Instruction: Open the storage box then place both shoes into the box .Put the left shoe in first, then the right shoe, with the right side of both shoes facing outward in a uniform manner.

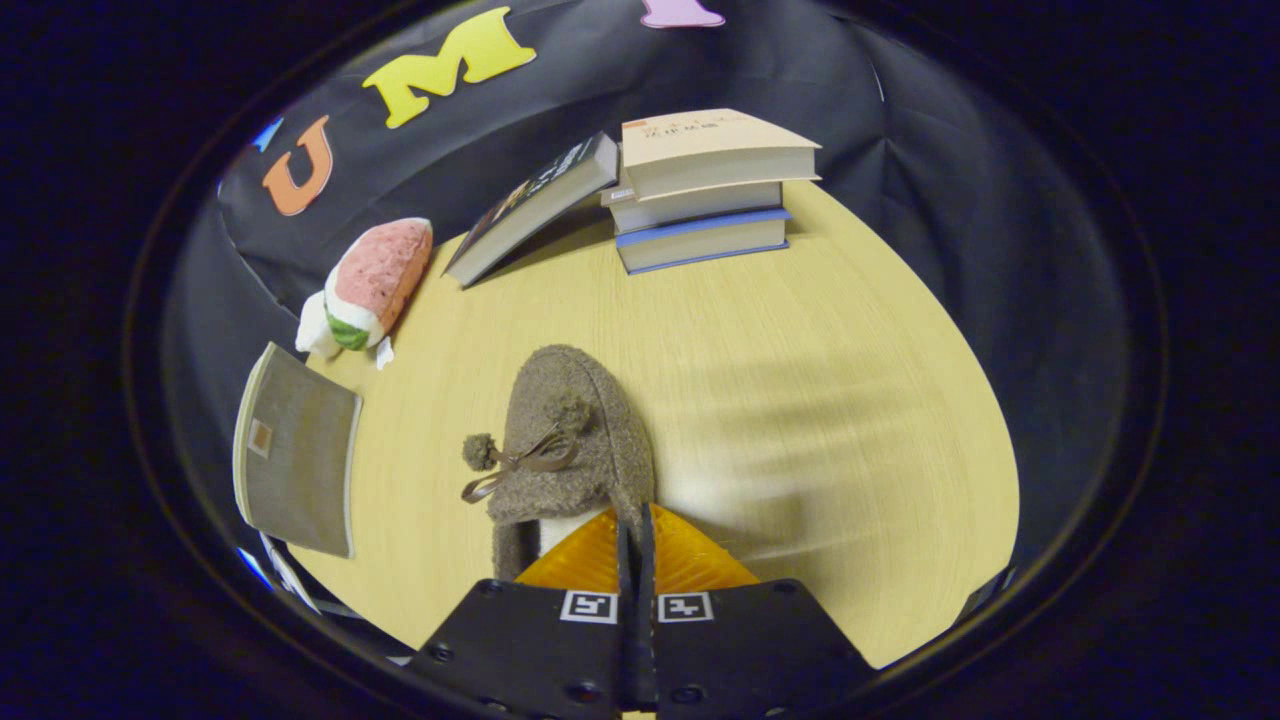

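Note:
A brown fuzzy shoe (575,430) with a thin bow and two small pompoms points away from me, its toe toward the books. My gripper (635,522) is shut, and the right edge of the shoe's opening is pinched between its two fingers. The pale lining of the shoe shows just left of the fingers. To the left of the shoe, at the table's edge, is the grey fabric storage box (295,465) with a small tan tag; I cannot tell whether it is open. The shoe is well apart from the box.
The pale wooden table (800,380) stretches ahead and to the right. A plush watermelon slice (375,278) lies beyond the box. At the far side stands a stack of three books (700,190), with a dark book (530,205) leaning on it.

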The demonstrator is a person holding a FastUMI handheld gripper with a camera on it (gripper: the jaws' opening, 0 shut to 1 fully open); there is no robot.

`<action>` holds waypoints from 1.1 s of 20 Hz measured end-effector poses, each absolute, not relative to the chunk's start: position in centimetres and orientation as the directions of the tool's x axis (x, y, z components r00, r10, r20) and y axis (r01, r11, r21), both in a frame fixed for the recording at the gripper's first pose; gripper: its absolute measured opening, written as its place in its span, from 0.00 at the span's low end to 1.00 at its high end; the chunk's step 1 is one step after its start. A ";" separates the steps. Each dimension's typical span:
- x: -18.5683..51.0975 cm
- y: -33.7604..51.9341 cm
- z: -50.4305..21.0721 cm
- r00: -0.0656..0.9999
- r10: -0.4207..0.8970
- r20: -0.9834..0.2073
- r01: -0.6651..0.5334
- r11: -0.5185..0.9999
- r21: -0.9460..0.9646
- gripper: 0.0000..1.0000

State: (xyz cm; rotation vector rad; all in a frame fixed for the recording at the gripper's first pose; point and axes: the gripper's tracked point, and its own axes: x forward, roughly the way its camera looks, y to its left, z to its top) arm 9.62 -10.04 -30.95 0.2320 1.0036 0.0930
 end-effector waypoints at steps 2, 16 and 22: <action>9.0 -9.3 -29.7 0.545 0.190 -0.816 0.055 0.964 0.261 0.00; 6.3 3.7 -16.5 0.677 0.155 -0.719 0.057 0.964 0.261 0.00; 5.1 13.7 -12.3 0.698 0.214 -0.683 -0.003 0.955 0.297 0.00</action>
